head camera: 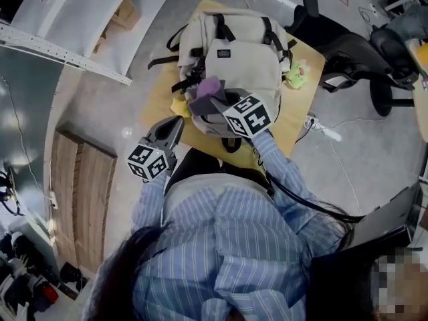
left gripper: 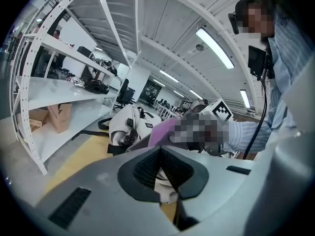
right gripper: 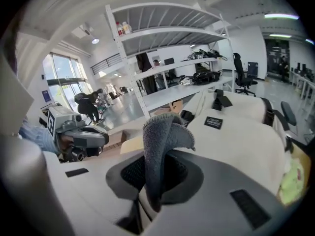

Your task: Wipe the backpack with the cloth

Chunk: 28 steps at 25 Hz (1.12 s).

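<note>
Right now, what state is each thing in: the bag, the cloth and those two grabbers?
backpack: lying flat on the yellow table, front up.
right gripper: shut on the cloth, over the backpack.
cloth: bunched, sticking up from the jaws.
left gripper: shut, empty, clear of the backpack.

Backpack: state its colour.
The backpack is cream-beige with black straps and a small black label. It shows best in the head view.

A cream backpack [head camera: 235, 55] lies flat on a yellow table [head camera: 159, 95] at 12 o'clock. Near the middle, the right gripper [head camera: 204, 104] has a purple cloth [head camera: 212, 87] at its tip, down on the bag's near edge. The left gripper [head camera: 175, 127] is at 8 o'clock from it, off the bag. A black chair [head camera: 351, 45] stands at 2 o'clock.
</note>
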Motion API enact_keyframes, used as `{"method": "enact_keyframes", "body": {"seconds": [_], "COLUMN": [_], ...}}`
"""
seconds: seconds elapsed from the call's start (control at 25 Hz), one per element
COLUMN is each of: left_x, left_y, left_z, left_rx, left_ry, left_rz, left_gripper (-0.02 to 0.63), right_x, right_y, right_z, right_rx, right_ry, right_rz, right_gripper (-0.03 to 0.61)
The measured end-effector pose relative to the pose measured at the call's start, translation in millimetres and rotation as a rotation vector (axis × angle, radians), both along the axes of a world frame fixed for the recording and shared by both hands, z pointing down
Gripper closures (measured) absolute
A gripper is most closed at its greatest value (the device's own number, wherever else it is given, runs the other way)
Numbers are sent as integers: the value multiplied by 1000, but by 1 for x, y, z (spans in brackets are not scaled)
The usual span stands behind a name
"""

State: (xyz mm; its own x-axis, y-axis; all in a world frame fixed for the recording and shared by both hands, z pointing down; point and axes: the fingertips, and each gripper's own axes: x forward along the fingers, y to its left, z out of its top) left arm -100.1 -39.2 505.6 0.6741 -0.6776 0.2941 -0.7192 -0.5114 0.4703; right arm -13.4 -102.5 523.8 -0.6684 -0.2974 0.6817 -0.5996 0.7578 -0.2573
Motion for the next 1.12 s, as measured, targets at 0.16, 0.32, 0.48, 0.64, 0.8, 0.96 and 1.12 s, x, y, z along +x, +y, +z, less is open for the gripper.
{"method": "enact_keyframes", "body": {"seconds": [0.16, 0.32, 0.48, 0.64, 0.8, 0.96, 1.12], "left_x": [11, 28, 50, 64, 79, 92, 96], "left_y": [-3, -6, -6, -9, -14, -18, -20], "left_z": [0, 0, -2, -2, -3, -6, -8], "left_rx": [0, -2, -1, 0, 9, 20, 23], "left_ry": [-2, 8, 18, 16, 17, 20, 23], "left_rz": [16, 50, 104, 150, 190, 227, 235], "left_gripper": [609, 609, 609, 609, 609, 609, 609], "right_x": [58, 123, 187, 235, 277, 294, 274], "right_y": [-7, -9, -5, -2, 7, 12, 5], "right_z": [-7, -8, -3, 0, 4, 1, -27], "right_rx": [-1, -5, -19, -19, -22, -13, 30], "right_ry": [-6, 20, 57, 89, 130, 160, 155], "right_rz": [116, 248, 368, 469, 543, 566, 513], "right_gripper": [537, 537, 537, 537, 537, 537, 537]}}
